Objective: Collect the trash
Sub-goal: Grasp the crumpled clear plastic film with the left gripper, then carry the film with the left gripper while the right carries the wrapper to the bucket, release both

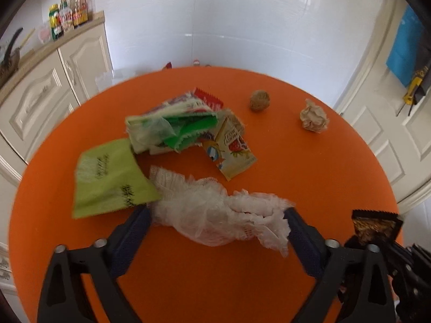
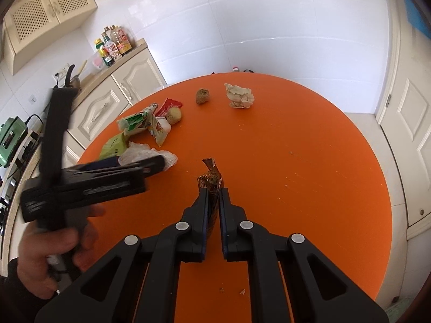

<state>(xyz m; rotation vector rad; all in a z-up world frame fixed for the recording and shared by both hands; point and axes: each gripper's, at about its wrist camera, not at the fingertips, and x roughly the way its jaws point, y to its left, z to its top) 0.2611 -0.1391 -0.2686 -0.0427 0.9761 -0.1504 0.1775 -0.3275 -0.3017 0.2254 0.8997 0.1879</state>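
A crumpled white plastic film (image 1: 215, 215) lies on the round orange table (image 1: 309, 177). My left gripper (image 1: 218, 212) stands open astride it, one blue pad at each end of the film, and I see no squeeze on it. From the right wrist view the left gripper (image 2: 134, 161) shows in a hand (image 2: 45, 255) over that film (image 2: 145, 154). My right gripper (image 2: 214, 192) is shut on a brown snack wrapper (image 2: 211, 177), held above the table. That wrapper (image 1: 374, 226) also shows at the lower right of the left wrist view.
More trash lies on the table: a light green packet (image 1: 107, 177), a heap of colourful wrappers (image 1: 183, 126), a brown ball (image 1: 260, 100) and a crumpled paper wad (image 1: 313, 119). Cream cabinets (image 1: 40, 99) with bottles (image 1: 68, 13) stand left, a white door (image 1: 390, 140) right.
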